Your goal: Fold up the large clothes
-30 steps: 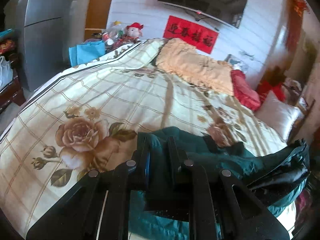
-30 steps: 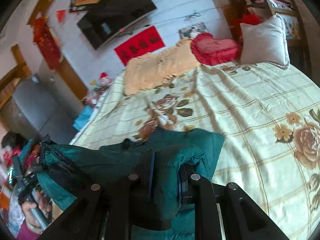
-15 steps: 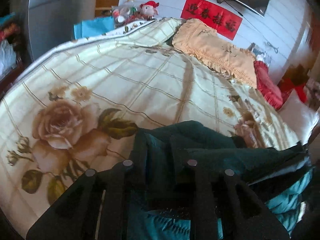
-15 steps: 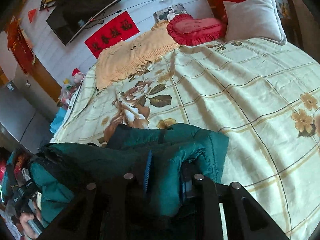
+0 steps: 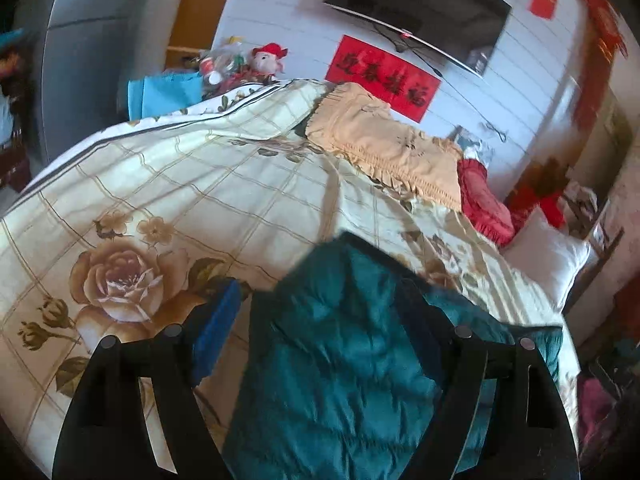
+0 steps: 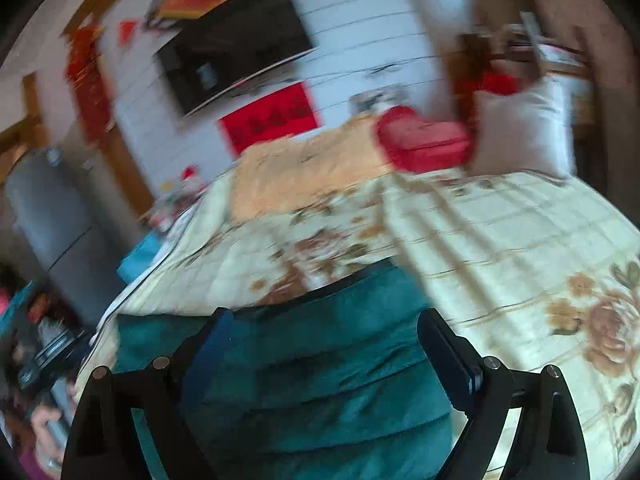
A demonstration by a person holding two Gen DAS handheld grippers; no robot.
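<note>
Dark teal quilted puffer jacket (image 5: 340, 360) lies on the bed with the cream floral-print bedspread (image 5: 180, 200), at the near edge, directly under and ahead of both tools.

Left tool (image 5: 316, 304): jaws spread wide, nothing gripped. Jacket sits between the two fingers and a little toward the right one; the blue-padded left finger (image 5: 216, 328) is over bare bedspread, just beside the jacket's left edge.

Right tool (image 6: 324, 332): jaws also spread wide, holding nothing. Jacket (image 6: 320, 360) fills the gap between the fingers; its right edge lies near the right finger (image 6: 448, 360).

Key relation: the jacket's long axis appears to run away from the person toward the pillows, though the right view is motion-blurred and the near end is cut off. Both tools stand about equally near, one per side edge. Judgement: any next fold would likely be taken from a side edge or the far hem.

Orange frilled pillow (image 5: 384, 148) and red cushion (image 6: 424, 144) sit well apart, at the bed's far end.
</note>
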